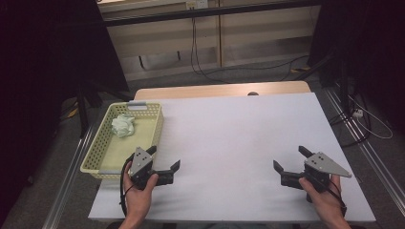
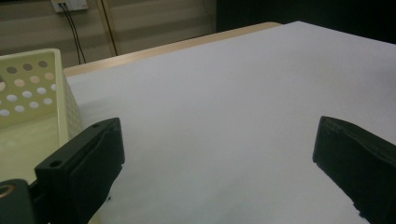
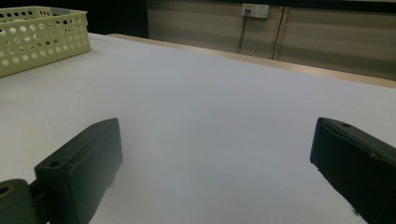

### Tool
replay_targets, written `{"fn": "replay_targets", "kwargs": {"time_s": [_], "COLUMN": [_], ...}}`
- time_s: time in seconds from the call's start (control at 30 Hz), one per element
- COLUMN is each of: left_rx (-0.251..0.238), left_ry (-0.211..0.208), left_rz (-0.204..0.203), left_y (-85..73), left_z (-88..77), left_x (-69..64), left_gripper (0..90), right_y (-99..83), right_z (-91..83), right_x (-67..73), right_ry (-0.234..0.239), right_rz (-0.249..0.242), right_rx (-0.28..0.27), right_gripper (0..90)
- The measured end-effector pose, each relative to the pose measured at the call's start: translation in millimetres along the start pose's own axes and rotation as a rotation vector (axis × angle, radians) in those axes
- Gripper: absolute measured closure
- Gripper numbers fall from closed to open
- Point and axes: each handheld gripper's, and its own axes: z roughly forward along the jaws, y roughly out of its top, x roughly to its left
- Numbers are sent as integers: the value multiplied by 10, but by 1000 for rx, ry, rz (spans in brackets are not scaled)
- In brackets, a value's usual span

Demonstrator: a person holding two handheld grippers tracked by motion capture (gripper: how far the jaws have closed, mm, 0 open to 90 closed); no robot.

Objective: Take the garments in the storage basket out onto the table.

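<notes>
Both jaws spread wide and empty, the left gripper [image 1: 165, 159] rests just beside the near right corner of the yellow basket [image 1: 98, 151], which holds a crumpled cloth [image 1: 123, 125], while the right gripper [image 1: 289, 160] rests well apart at the near right of the white table [image 1: 229, 129].

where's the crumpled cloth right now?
High view: the crumpled cloth lies in the far end of the yellow basket at the table's left edge, beyond the left gripper.

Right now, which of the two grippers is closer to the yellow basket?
The left gripper: it sits right beside the basket at its near corner, while the right gripper is far across the white table.
</notes>
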Motion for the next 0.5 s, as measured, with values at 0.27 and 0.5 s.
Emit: {"fn": "replay_targets", "kwargs": {"time_s": [0.27, 0.5], "left_rx": [4, 18], "left_ry": [0, 36], "left_rz": [11, 9], "left_y": [95, 173], "left_z": [-53, -121], "left_x": [2, 62], "left_gripper": [29, 35], "right_y": [-3, -1], "right_z": [-10, -22], "right_x": [0, 15], "right_ry": [11, 17], "right_rz": [-2, -5], "right_rx": [-1, 1], "right_gripper": [18, 17]}}
